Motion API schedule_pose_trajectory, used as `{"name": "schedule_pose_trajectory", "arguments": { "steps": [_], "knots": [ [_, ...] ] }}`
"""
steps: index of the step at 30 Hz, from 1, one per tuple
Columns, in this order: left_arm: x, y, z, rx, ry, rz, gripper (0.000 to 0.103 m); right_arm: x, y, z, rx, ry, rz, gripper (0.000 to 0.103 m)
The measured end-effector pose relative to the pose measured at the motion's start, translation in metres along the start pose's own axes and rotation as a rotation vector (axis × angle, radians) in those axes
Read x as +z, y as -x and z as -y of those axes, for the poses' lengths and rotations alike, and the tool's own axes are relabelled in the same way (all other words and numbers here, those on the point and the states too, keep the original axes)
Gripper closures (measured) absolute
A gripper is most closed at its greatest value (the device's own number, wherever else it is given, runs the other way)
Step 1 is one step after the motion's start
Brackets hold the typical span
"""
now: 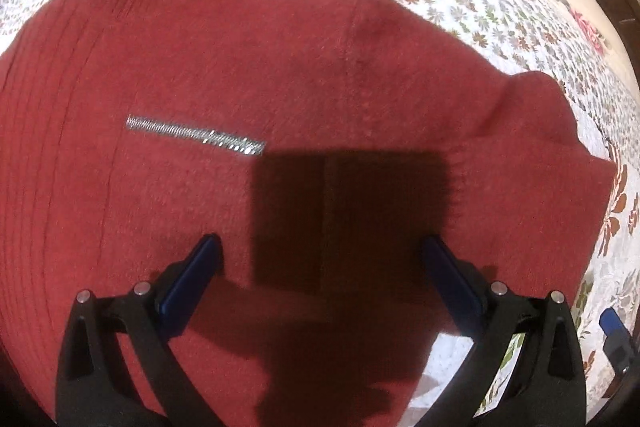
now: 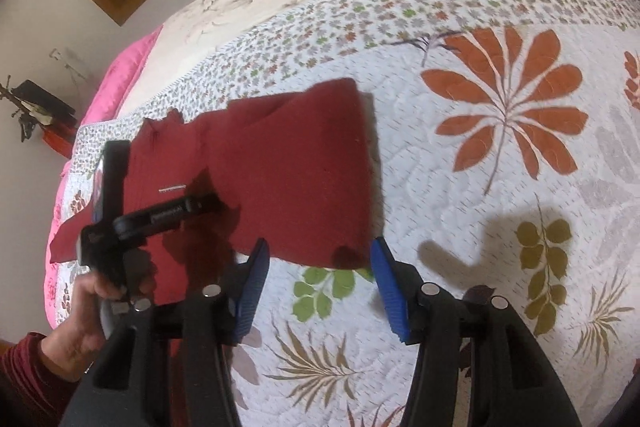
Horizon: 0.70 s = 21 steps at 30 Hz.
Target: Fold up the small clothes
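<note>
Both tools have their blue pads spread wide, gripping nothing. The left gripper hovers right over the red sweater, held by a hand in a red sleeve. The right gripper sits just off the sweater's near edge. It's lying flat on the floral quilt, collar pointing away to the far left, I think; one side looks folded over.

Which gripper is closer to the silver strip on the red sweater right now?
Left. The left gripper hangs open over the red sweater, just short of the silver strip. The right gripper is open at the sweater's near edge, farther from the strip.
</note>
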<state>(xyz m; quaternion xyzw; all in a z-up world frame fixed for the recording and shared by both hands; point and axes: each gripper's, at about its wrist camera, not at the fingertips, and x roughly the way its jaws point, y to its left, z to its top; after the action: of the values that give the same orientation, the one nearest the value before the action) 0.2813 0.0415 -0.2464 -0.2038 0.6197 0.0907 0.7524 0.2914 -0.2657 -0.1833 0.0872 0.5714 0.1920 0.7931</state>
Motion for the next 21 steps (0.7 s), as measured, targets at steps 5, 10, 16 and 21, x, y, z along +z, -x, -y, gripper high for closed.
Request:
{"name": "schedule_pose_trajectory", "arguments": {
  "steps": [5,10,16,21],
  "knots": [
    [-0.005,0.017,0.02,-0.026,-0.033,0.03,0.068,-0.005,-0.008,0.013,-0.002,-0.05,-0.012,0.05],
    [-0.006,0.045,0.0,-0.12,0.034,0.072,0.086,-0.005,-0.016,0.014,-0.011,-0.063,-0.021,0.05],
    [0.003,0.104,-0.049,-0.108,0.024,0.201,0.087,-0.001,-0.025,0.001,0.0,-0.059,-0.026,0.05],
    [0.029,0.132,-0.095,-0.045,0.052,0.284,0.087,0.005,-0.035,-0.023,0.036,-0.032,-0.031,0.049]
  ]
}}
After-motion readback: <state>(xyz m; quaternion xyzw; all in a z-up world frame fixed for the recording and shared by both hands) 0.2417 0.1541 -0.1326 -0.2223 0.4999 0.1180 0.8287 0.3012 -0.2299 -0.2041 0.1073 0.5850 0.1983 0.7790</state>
